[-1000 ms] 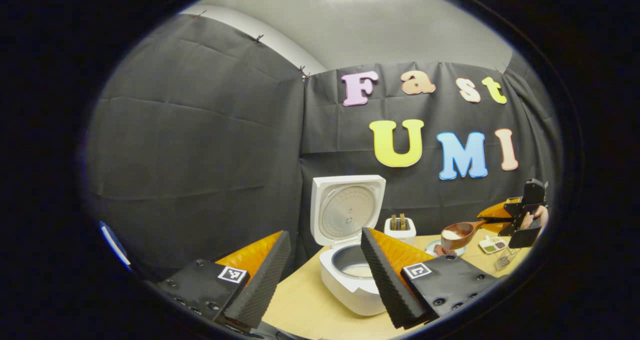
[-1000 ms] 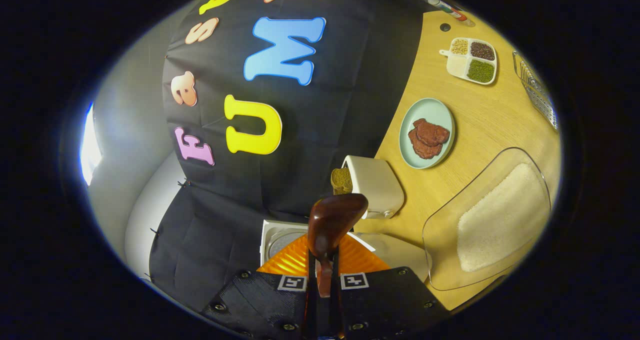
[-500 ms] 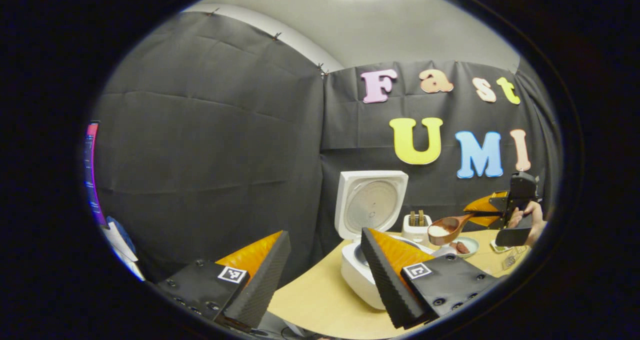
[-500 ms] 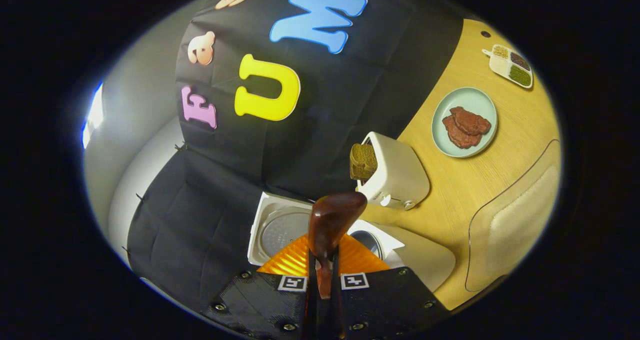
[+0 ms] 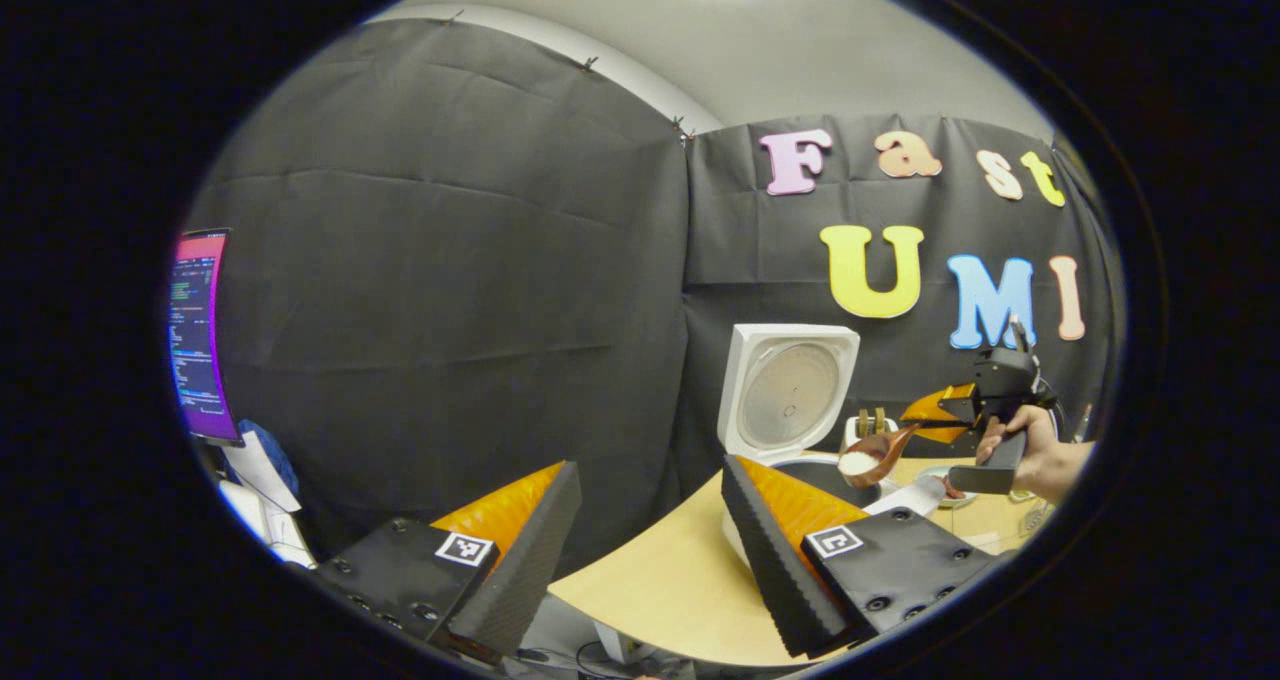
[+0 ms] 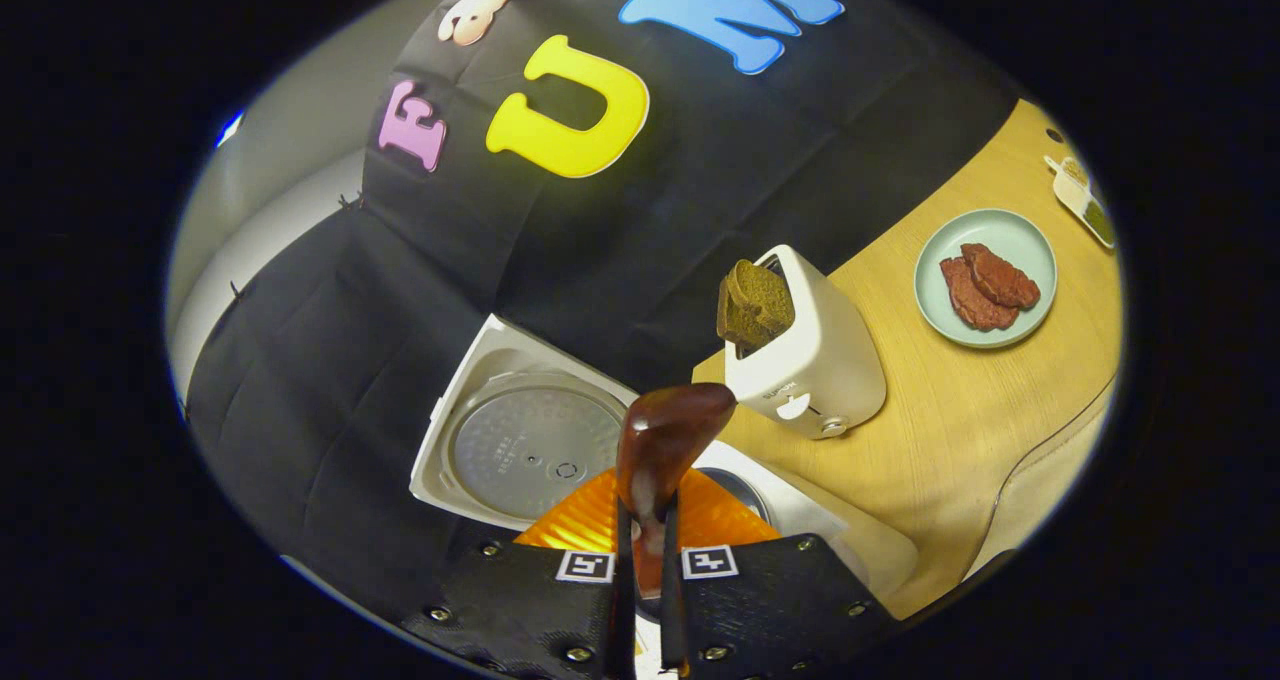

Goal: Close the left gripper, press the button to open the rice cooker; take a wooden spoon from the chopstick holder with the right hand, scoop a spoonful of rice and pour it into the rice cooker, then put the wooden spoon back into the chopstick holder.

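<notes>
The white rice cooker [image 5: 790,400] stands with its lid up; its pot rim [image 6: 740,482] shows just past the spoon. My right gripper [image 6: 645,530] is shut on the handle of the brown wooden spoon [image 6: 668,430]. In the left gripper view a hand holds that right gripper [image 5: 925,422], and the spoon's bowl [image 5: 862,457] carries white rice over the cooker's pot. My left gripper [image 5: 650,470] hangs open and holds nothing, to the left of the cooker off the table's edge. The white holder [image 6: 805,355] with brown pieces in its top stands beside the cooker.
A pale green plate [image 6: 985,275] with brown meat pieces lies right of the holder on the wooden table [image 6: 950,410]. A clear tray's edge [image 6: 1050,470] shows at the right rim. A lit monitor [image 5: 200,330] stands far left beyond the table.
The right gripper has carried the spoon of rice leftward from the tray to above the cooker. The left gripper view has swung left, so the cooker shifted right and the monitor came into sight.
</notes>
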Tool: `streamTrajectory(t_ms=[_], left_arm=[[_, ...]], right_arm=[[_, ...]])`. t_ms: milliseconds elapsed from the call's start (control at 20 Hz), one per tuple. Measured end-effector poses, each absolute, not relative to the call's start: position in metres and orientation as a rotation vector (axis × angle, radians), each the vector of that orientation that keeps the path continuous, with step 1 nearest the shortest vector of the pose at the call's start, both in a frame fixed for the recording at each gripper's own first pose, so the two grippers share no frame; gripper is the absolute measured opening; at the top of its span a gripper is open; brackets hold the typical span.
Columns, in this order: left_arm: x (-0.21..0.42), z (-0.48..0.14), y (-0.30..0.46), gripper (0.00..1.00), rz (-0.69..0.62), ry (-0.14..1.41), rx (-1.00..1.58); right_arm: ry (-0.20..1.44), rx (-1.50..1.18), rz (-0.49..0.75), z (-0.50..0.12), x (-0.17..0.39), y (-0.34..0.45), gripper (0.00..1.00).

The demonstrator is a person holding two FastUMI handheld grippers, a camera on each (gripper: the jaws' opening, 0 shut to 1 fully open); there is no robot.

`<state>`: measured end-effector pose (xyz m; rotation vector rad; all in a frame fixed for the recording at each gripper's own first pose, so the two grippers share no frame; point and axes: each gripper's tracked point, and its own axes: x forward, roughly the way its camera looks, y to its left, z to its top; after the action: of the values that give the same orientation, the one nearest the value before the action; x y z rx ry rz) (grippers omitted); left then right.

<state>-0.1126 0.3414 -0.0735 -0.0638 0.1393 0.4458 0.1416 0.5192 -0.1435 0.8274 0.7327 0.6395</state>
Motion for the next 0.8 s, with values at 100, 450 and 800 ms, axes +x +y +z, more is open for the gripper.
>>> streamTrajectory(t_ms=[100, 450, 800], left_arm=[[-0.116, -0.075, 0.343, 1.00, 0.455, 0.144, -0.066], [-0.128, -0.079, 0.348, 1.00, 0.475, 0.148, -0.069], [-0.133, -0.084, 0.347, 1.00, 0.479, 0.158, -0.087]], right_arm=[[0.728, 0.740, 0.653, -0.151, 0.140, 0.536, 0.10], [0.692, 0.442, 0.693, -0.177, 0.134, 0.569, 0.10], [0.582, 0.172, 0.757, -0.169, 0.125, 0.582, 0.10]])
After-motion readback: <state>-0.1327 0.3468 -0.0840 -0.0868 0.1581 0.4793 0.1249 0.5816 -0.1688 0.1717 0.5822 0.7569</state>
